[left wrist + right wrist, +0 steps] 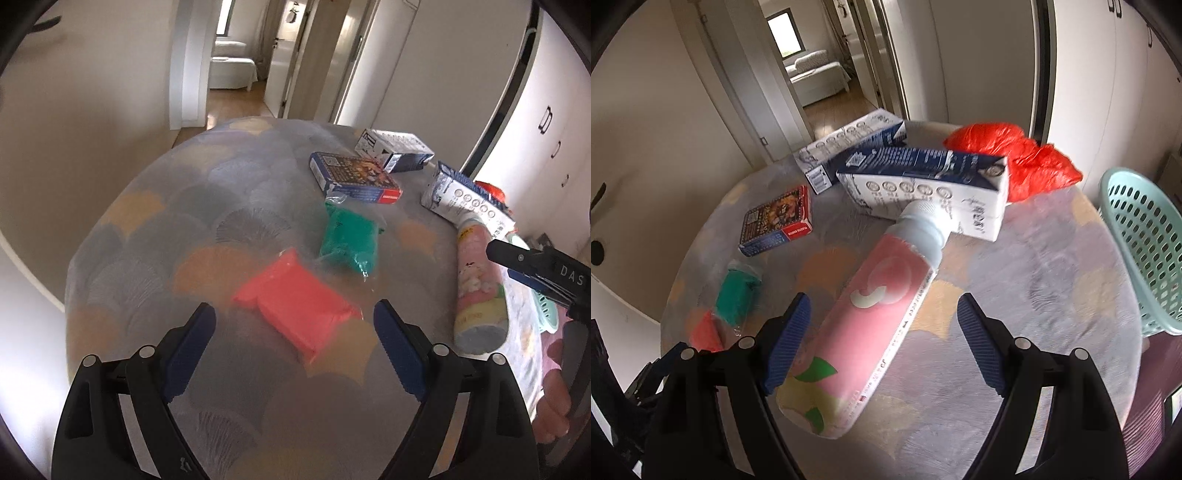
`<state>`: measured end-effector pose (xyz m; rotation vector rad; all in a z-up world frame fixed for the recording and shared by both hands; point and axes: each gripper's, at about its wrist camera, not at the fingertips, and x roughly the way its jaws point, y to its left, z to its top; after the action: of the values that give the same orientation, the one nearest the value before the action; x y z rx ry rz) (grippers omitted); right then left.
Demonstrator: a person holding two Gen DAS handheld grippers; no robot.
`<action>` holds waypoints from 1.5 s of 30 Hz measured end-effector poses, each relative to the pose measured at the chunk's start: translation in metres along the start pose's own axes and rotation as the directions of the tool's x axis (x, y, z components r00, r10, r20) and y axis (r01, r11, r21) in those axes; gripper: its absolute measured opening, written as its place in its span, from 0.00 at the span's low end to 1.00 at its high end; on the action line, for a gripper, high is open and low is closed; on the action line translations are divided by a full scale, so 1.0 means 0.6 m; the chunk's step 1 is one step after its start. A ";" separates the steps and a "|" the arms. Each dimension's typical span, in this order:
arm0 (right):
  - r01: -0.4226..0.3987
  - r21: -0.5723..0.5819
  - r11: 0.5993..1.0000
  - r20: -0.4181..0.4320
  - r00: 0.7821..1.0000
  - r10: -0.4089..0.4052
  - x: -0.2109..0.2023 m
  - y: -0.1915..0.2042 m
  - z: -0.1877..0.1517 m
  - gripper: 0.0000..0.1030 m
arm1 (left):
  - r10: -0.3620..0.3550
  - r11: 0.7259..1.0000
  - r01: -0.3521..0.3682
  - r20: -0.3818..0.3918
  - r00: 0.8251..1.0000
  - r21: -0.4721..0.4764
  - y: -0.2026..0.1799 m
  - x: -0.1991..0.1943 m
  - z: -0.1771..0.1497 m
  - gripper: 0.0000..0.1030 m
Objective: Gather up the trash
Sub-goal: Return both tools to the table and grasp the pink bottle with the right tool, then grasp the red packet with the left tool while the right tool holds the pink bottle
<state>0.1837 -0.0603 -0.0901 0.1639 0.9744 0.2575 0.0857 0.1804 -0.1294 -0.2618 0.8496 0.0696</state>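
Trash spread on desk [1052, 266], both claws spread and empty.
Pink bottle [864, 325] lies between right claw [884, 334] jaws, untouched, cap against white carton [923, 188]; likely light, stiff, slick, best gripped mid-body. Red packet [295, 302] sits ahead of left claw [294, 338], left of the bottle; soft, grip across its width.

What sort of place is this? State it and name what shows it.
Most likely a home, probably a dining or living area: a round table under a patterned cloth, a hallway leading to a sofa, and white cupboard doors alongside.
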 end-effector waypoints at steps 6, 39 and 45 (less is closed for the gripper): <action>0.001 -0.006 1.000 -0.009 1.000 -0.001 0.011 0.012 0.002 0.75 | 0.086 0.994 -0.086 0.012 0.996 0.072 -0.025 0.018 -0.002 0.50; -0.133 -0.077 0.988 -0.014 0.991 0.133 -0.051 -0.022 -0.040 0.44 | -0.045 0.996 0.034 0.130 0.991 0.082 -0.061 -0.066 0.016 0.02; -0.123 -0.081 0.989 0.048 0.991 0.127 -0.091 -0.039 -0.033 0.44 | -0.090 0.989 0.072 0.151 0.984 0.126 -0.095 -0.085 0.024 0.02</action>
<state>0.1413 -0.0981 -0.0633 0.1602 0.9012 0.4037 0.0721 0.1315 -0.0706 -0.1754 0.6831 -0.0368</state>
